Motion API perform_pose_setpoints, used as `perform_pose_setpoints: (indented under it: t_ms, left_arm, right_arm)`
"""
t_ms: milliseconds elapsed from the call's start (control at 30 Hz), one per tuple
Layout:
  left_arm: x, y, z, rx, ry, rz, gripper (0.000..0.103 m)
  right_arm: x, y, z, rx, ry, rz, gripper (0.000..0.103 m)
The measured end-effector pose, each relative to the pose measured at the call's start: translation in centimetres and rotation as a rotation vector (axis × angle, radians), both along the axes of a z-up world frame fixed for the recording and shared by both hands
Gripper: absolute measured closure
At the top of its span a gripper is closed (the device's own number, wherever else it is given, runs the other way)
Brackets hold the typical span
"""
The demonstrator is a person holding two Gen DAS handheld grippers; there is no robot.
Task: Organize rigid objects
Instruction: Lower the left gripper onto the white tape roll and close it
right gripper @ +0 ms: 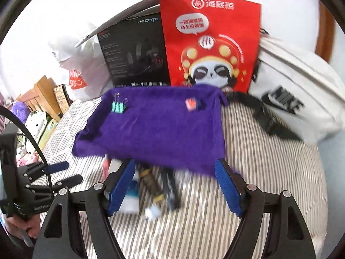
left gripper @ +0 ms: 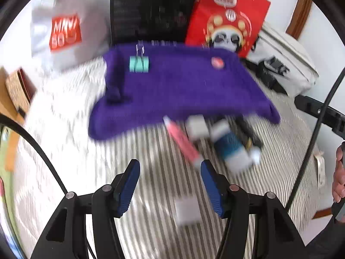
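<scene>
i am holding both tools over the striped bedspread [right gripper: 258, 151], and both are empty: the left gripper [left gripper: 170, 168] has its blue pads apart with nothing between them, and the right gripper [right gripper: 174, 172] is standing wider, also with nothing clamped.

the purple cloth [right gripper: 155, 127] is lying ahead of me, and two items are already sitting on it near its far edge: a green binder clip [right gripper: 118, 107] toward the far left corner and a small pink-and-blue piece [right gripper: 192, 104] toward the far right. the rest are lying in a loose cluster on the stripes just at the cloth's near edge: a pink tube [left gripper: 183, 141], a white block [left gripper: 197, 127], a blue-and-white tube [left gripper: 231, 146] and a dark stick [right gripper: 151, 183]. a small white square [left gripper: 187, 211] is lying apart, close under my left tool.

i am judging that the step in hand is picking the next piece from that cluster. the views are blurred, so i am wanting to steady first. the pieces are touching or nearly so, so i am planning to come down over one outer piece, probably the pink tube, with the pads straddling its narrow width, not its length, and closing only once the neighbours are clear of the pads.
</scene>
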State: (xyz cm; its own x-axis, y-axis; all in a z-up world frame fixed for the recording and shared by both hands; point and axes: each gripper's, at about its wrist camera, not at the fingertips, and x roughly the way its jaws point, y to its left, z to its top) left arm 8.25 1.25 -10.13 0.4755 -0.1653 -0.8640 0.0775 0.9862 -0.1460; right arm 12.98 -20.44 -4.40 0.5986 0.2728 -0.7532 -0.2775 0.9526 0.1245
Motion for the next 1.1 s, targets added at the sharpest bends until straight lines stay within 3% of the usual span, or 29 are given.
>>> perform_pose_setpoints:
  t_ms: [233,467,633,733,767,833,933,1100]
  left_arm:
    - [-2.3,-0.5,-2.7,-0.069,0.048,-0.001,0.046]
    - [-2.4,-1.7,-4.2,0.066,0.035,-0.008,0.048]
    - [-2.8,-1.0,-4.2,0.058,0.013,-0.006,0.051]
    - [-2.8,-1.6,-4.3,0.098,-0.002,-0.009,0.051]
    - [-2.9,-1.9,-4.4,0.124,-0.009,-0.011,0.053]
    - [-3.0,-2.4,-4.4,0.16,-0.022,-0.015,0.075]
    - [-2.9,-2.0,-4.1,0.133,-0.019,-0.028,0.075]
    - [-2.4,0.1,-3.9,0.174,-0.027,0.027,0.075]
  right_arm:
    - [-3.3,-1.9,-2.9,0.012,0.07,-0.058,0.025]
    - [-4.0,-3.3,-3.7,-0.011,0.068,-0.097,0.025]
    - [-3.9,-3.9,-4.7,-0.011,0.079,-0.102,0.025]
    - [-3.6,-4.2,-5.6,-0.009,0.097,-0.105,0.025]
    - [-3.5,-4.2,-6.1,-0.006,0.105,-0.103,0.025]
    - [-3.3,-4.2,-6.8,-0.009,0.119,-0.1,0.025]
    - [-3.0,-3.9,-7.5,-0.014,0.118,-0.089,0.025]
    - [-1.7,-3.2,-8.1,0.012,0.096,-0.085,0.027]
